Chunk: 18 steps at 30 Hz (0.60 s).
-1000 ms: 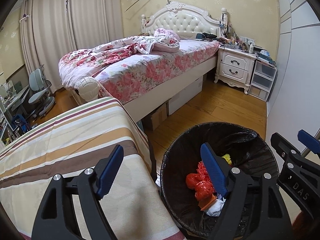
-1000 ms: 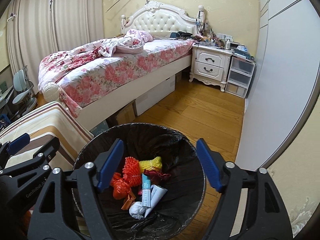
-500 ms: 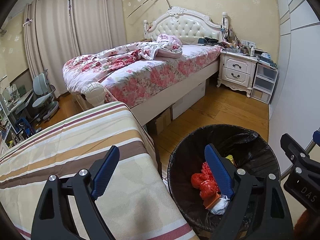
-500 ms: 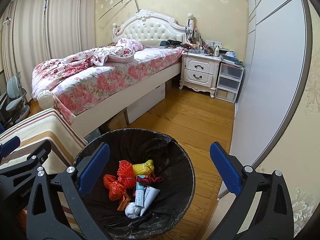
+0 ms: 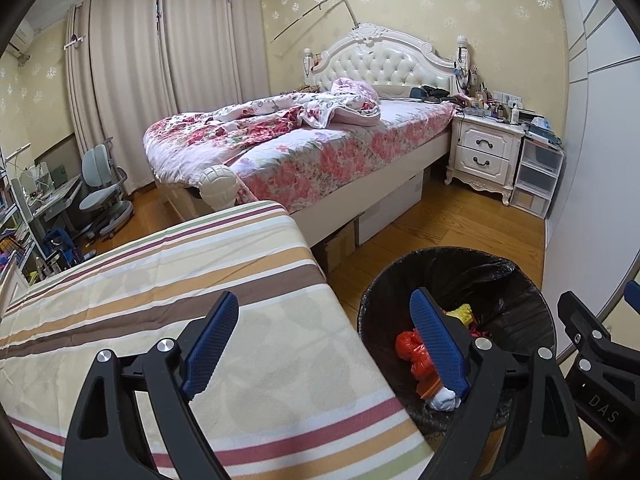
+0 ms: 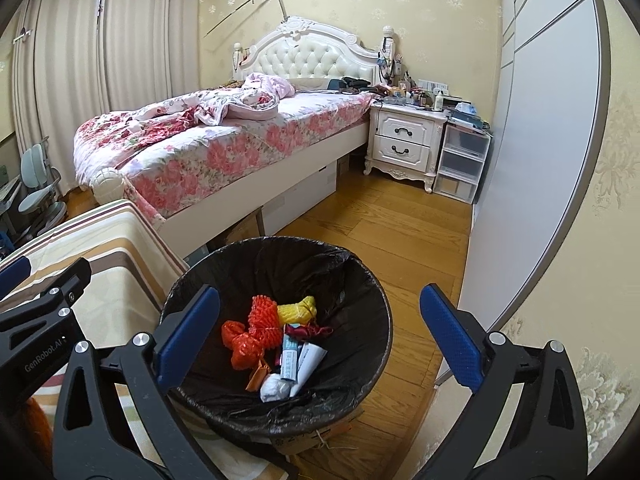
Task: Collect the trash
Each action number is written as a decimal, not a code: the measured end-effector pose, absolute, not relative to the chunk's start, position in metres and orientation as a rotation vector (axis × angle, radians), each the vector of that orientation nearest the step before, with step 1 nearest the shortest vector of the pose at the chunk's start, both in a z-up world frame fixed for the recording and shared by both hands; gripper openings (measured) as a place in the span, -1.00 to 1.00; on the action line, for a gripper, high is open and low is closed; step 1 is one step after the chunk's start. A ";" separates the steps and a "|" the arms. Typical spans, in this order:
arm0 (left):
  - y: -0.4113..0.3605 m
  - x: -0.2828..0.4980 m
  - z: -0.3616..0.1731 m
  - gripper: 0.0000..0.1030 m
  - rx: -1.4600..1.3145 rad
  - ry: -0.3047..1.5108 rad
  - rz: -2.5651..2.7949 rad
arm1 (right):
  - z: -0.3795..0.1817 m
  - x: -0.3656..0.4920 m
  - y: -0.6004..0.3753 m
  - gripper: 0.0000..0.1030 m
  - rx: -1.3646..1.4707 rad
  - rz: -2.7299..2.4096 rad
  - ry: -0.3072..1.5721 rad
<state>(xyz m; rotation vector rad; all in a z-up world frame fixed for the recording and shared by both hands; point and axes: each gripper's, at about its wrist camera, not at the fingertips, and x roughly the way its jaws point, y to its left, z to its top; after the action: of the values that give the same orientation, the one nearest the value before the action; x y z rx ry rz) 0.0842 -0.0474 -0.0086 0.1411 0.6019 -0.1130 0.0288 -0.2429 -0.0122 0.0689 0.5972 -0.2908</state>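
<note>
The left tongs (image 5: 324, 344) are released, their blue pads (image 5: 210, 338) spread wide with nothing between them. Directly under their left pad lies the striped cloth of the surface (image 5: 160, 280), while their right pad hangs over the near-left part of the trash bin (image 5: 516, 276). The right tongs (image 6: 320, 340) are also released and empty, held above the bin with its black liner (image 6: 280, 264) framed between their pads.

Below and between the right tongs, at the bottom of the bin, the collected trash lies in a heap: an orange net bag (image 6: 252, 336), a yellow net bag (image 6: 298, 312) just beyond it, a crumpled white tube (image 6: 310, 360) and a white paper wad (image 6: 274, 390) nearest the tongs. To the left of the right tongs, the other tool's black frame shows over the striped surface (image 6: 116, 240), which touches or nearly touches the bin's left side.

Past the bin, wooden floor (image 6: 380, 232) runs ahead of both tongs. Farther ahead and to the left stands a bed (image 6: 208, 148) with floral bedding, with boxes under it. Ahead and to the right is a white nightstand (image 6: 404, 144), with a plastic drawer unit (image 6: 460, 164) just beside it. Curtains (image 5: 160, 80) hang far left.
</note>
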 end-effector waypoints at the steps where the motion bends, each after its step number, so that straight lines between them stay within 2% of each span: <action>1: -0.046 0.081 -0.008 0.65 0.144 0.600 -0.113 | -0.011 0.026 -0.241 0.90 0.068 -0.287 0.597; 18: -0.002 0.030 0.006 0.65 0.111 0.580 -0.087 | 0.007 -0.027 -0.198 0.90 0.040 -0.198 0.590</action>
<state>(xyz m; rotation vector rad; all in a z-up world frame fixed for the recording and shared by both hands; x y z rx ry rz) 0.0295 -0.0017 0.0063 0.1113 0.5801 -0.0874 -0.0267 -0.1983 0.0069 0.0404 0.5898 -0.1977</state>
